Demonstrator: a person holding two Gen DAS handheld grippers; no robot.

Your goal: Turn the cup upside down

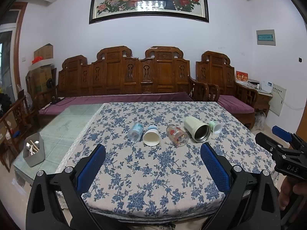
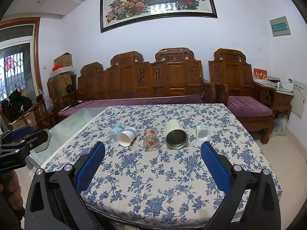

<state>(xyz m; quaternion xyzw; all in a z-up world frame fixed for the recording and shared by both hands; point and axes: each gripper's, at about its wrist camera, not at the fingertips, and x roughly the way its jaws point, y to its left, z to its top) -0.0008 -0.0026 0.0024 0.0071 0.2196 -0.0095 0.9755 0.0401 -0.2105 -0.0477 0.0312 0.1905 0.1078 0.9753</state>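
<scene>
A carved wooden sofa [image 1: 122, 76] and a peony painting [image 1: 149, 0] back the floral-clothed desk [image 1: 153, 172]. At frame centre five cups lie on their sides in a row, among them a paper cup [image 1: 151, 137] and a steel-lined cup [image 1: 197, 131]. Left tongs [image 1: 153, 164] and right tongs [image 2: 153, 164] are released, empty. "DAS" marks the right tongs' body at right edge.

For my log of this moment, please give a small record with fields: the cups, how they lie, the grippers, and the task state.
surface: table with blue flowered cloth
cups, left to right: clear plastic cup; white paper cup; flowered glass; steel tumbler; small green cup
cup position: all five lie on their sides, in a row, mouths toward the cameras
left gripper: open, empty, short of the row
right gripper: open, empty, short of the row
task state: no cup flipped yet
</scene>
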